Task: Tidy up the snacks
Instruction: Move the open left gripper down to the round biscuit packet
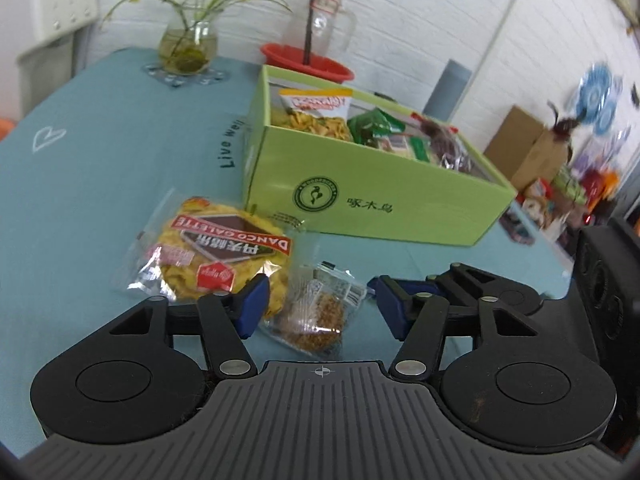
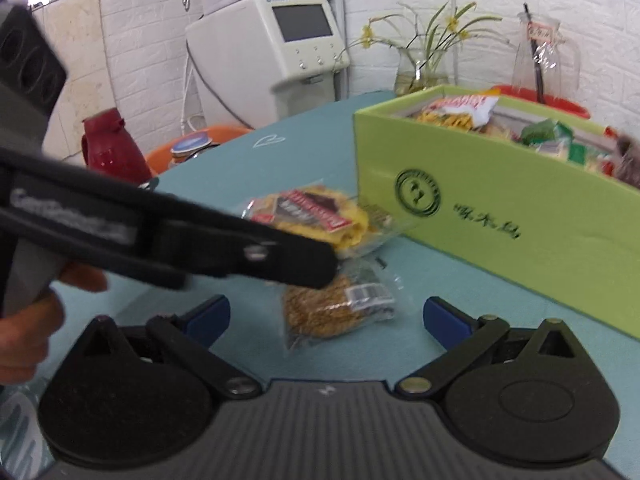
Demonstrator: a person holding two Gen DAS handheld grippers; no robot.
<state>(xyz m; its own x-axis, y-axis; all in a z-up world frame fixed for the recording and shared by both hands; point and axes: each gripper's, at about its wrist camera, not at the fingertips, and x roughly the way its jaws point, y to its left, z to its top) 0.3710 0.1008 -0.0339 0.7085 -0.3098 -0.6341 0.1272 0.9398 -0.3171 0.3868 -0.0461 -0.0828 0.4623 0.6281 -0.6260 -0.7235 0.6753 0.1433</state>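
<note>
A small clear packet with a round brown snack (image 1: 320, 318) lies on the teal tablecloth (image 1: 100, 160), between the blue pads of my left gripper (image 1: 322, 306). The pads stand close beside its wrapper without pressing it. A yellow galette packet (image 1: 216, 252) lies just left of it, in front of the green box (image 1: 372, 192), which holds several snack bags. In the right wrist view, my right gripper (image 2: 326, 318) is wide open with the brown packet (image 2: 332, 312) just ahead of it. The left gripper's black finger (image 2: 280, 252) crosses above the packet.
A glass vase with a plant (image 1: 188, 46), a red basin (image 1: 308, 62) and a glass jug (image 1: 320, 20) stand behind the box. Cardboard boxes (image 1: 528, 148) sit off to the right. A white machine (image 2: 272, 40), a red flask (image 2: 112, 148) and a person's hand (image 2: 32, 312) are at the left.
</note>
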